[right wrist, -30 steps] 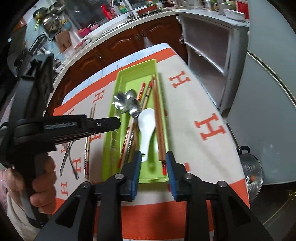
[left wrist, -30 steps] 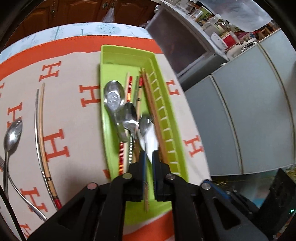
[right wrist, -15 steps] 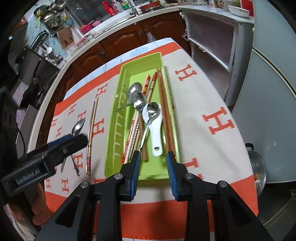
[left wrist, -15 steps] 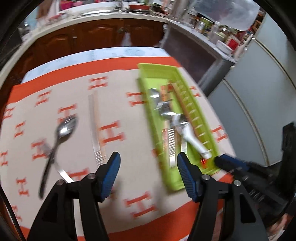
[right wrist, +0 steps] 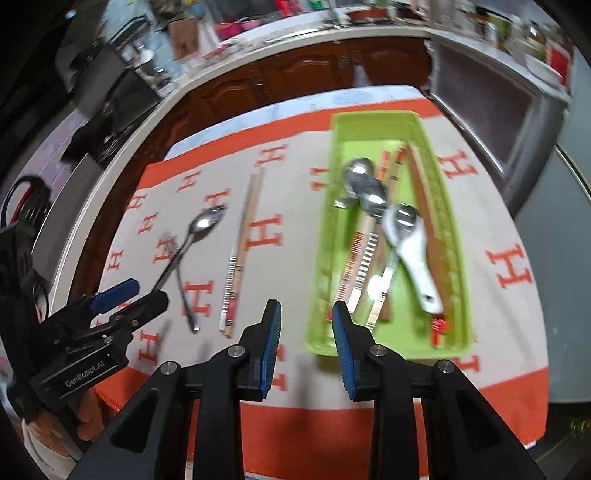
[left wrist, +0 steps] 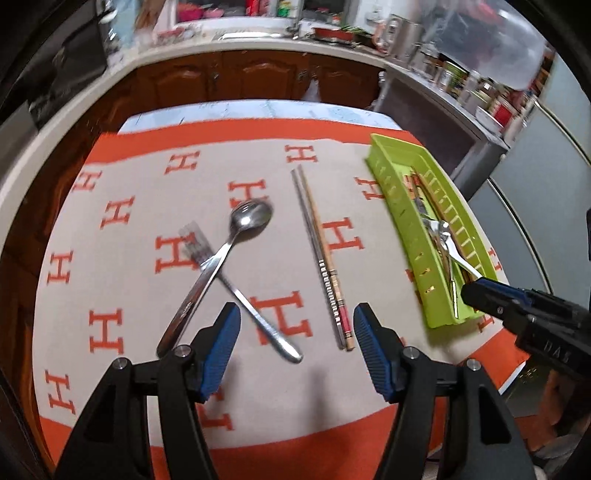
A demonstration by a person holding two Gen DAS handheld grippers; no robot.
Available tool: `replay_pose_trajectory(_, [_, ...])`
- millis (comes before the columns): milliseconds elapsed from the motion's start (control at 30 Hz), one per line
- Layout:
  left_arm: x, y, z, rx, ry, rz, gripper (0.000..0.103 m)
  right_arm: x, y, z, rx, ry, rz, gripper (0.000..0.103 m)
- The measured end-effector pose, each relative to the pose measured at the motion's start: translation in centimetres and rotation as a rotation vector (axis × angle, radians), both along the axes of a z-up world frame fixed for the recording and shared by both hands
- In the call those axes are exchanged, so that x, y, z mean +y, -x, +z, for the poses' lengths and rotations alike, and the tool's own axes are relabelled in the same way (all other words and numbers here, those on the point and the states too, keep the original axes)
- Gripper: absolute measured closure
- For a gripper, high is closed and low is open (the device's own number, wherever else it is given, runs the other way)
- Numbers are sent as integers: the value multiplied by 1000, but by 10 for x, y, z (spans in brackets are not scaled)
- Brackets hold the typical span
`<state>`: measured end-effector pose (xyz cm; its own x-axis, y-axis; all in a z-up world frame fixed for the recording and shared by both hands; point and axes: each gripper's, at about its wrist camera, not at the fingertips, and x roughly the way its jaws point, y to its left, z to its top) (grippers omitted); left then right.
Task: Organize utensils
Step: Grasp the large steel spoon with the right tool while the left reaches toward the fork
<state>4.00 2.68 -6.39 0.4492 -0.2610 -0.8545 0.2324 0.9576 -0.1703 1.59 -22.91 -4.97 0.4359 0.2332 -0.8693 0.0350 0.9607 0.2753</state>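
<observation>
My left gripper gapes wide and empty above a crossed spoon and fork, chopsticks just right. My right gripper, partly open and empty, faces the tray's near left corner; only its view shows the white spoon inside.

Bright, motion-blurred, fisheye-warped edges, dark corners

A home kitchen: wooden cabinets, a cluttered countertop, and a tableclothed table.
</observation>
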Motion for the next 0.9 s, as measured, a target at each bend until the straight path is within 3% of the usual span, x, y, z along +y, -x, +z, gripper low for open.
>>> replay_pose_trajectory(267, [27, -9, -4, -34, -29, 76, 41, 74, -26, 12, -83, 113, 182, 74])
replay_pose_trajectory(400, [45, -15, -10, -27, -15, 116, 41, 104, -43, 10, -102, 54, 263, 74])
replay_pose_trajectory(700, [85, -28, -28, 13, 32, 209, 41, 139, -92, -27, 3, -73, 278, 74])
replay_pose_trajectory(900, [100, -32, -36, 23, 58, 234, 41, 152, -119, -50, 82, -53, 256, 74])
